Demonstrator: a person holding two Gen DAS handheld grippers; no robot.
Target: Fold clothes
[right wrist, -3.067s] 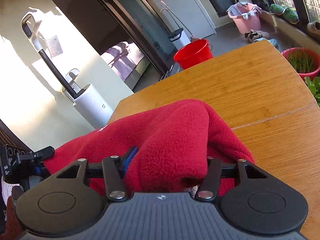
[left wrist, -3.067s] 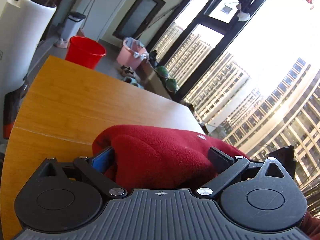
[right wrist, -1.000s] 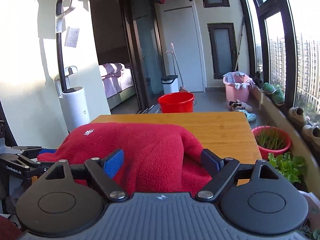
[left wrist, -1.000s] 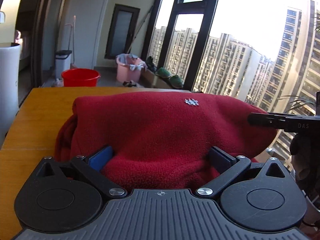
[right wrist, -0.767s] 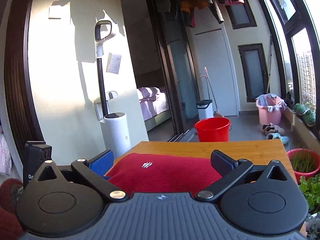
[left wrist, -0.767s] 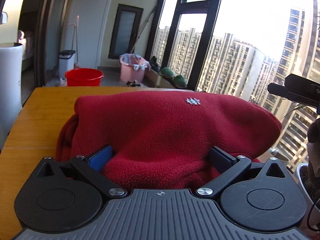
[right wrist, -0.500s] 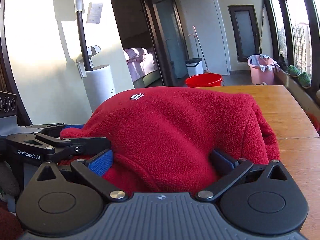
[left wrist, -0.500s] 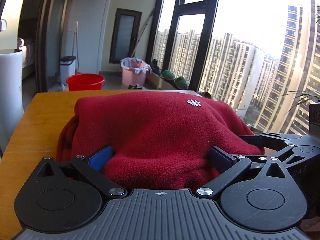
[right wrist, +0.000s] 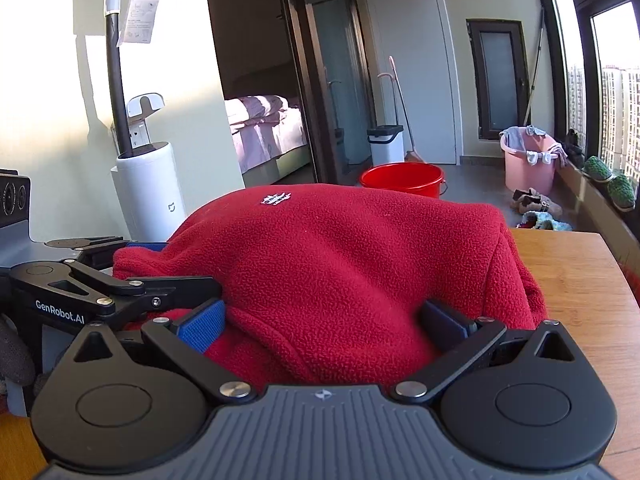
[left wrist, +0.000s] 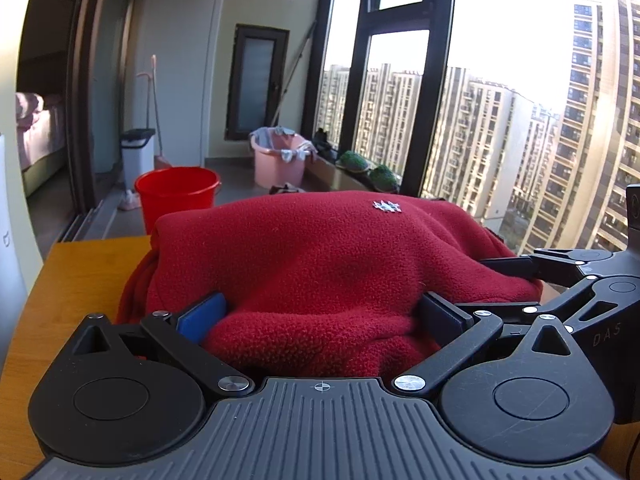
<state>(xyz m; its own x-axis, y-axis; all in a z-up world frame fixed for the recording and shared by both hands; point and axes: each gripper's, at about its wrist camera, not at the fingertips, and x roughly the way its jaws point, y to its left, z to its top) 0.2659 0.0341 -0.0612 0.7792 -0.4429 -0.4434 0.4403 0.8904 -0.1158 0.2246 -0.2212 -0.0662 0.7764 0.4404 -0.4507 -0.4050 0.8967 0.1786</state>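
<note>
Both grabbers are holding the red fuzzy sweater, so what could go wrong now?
The left hand-held gripper and right hand-held gripper each pinch a thick bunch of the red fleece, so layers might slip out unevenly. One side droops toward the table edge and could slide off, spoiling the fold.

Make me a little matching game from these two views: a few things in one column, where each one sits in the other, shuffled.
1. red fleece
2. red bucket
3. pink tub
4. white bin

a. under the window
b. beside a broom
c. on the floor beyond the table
d. between the fingers of both tools

Pairs: 1-d, 2-c, 3-a, 4-b
</note>
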